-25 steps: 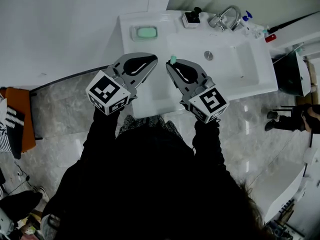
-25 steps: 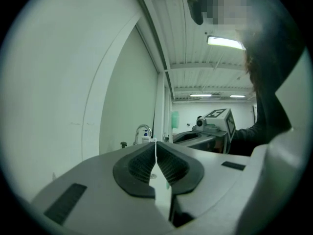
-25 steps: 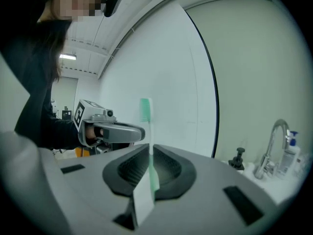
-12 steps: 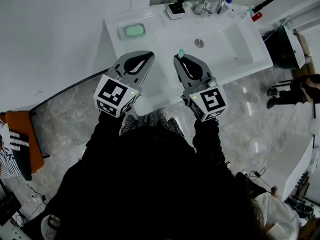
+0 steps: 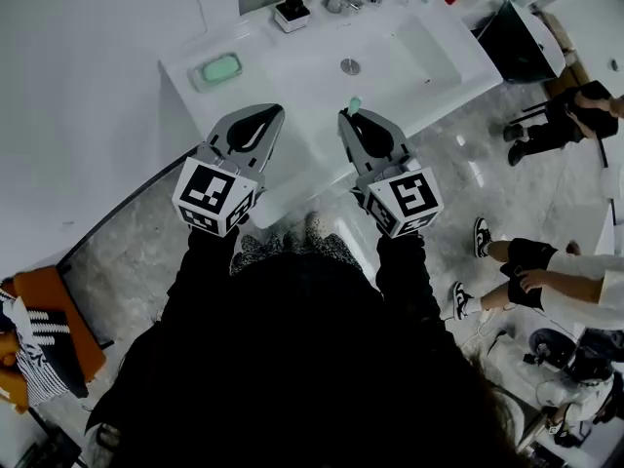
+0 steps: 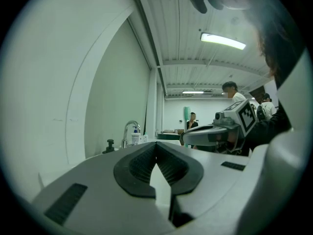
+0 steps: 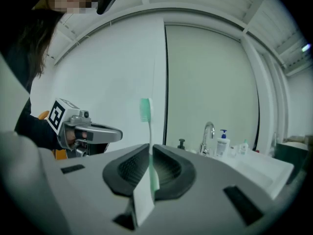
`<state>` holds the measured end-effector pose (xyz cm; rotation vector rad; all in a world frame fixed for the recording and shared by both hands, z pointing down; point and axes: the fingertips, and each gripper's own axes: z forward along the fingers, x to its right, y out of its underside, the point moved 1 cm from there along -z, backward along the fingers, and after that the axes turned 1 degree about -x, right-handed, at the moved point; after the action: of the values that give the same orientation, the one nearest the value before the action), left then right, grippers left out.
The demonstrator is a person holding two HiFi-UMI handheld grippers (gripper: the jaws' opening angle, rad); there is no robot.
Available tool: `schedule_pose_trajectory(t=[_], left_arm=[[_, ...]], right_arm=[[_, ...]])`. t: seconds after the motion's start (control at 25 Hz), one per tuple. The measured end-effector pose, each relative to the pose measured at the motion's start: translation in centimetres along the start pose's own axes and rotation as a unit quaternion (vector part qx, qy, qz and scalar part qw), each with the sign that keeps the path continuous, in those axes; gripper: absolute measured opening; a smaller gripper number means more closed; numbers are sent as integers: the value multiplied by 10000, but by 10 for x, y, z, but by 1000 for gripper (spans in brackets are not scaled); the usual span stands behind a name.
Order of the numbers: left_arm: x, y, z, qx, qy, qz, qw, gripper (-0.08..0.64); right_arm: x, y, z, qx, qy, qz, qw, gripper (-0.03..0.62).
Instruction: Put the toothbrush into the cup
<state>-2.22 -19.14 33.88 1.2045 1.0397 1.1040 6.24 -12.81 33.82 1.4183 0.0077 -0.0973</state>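
**Right hand-held gripper** (image 7: 150, 150): jaws pinching the toothbrush (image 7: 145, 109) low on its handle. The shaft stands upright out of the pads, green bristle head at the top.

**Left hand-held gripper** (image 6: 156, 145): beside the right one at about the same level, jaws pressed together with nothing between them.

**Table** (image 5: 283, 66): white, just ahead of and below both tips, with a basin (image 5: 400, 52) sunk into it.
- Soap dish (image 5: 220, 68): ahead-left of the left tips.
- Tap (image 7: 208, 133) and pump bottle (image 7: 223, 143): far edge, ahead-right of the right tips.

**Cup**: not identifiable in any view.

**Hazards (judged):**
- The low, narrow pinch leaves most of the brush unsupported, so a knock against a rim could pivot it in the pads or drop it into the basin.
- With the cup unlocated, the approach may go astray.
- The closed left jaws cannot steady a light cup if it tips.
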Motion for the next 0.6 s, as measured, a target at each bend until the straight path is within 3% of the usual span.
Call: schedule_pose_trajectory(t=[0.16,0.6], left_arm=[[16,-6,14,16,175,104,9998,9],[60,-18,74,90,12,217,9997,9]], right_arm=[[21,-4,-19,100,315,28,9994,31],[92,2,-72,327,635,184,9973,31]])
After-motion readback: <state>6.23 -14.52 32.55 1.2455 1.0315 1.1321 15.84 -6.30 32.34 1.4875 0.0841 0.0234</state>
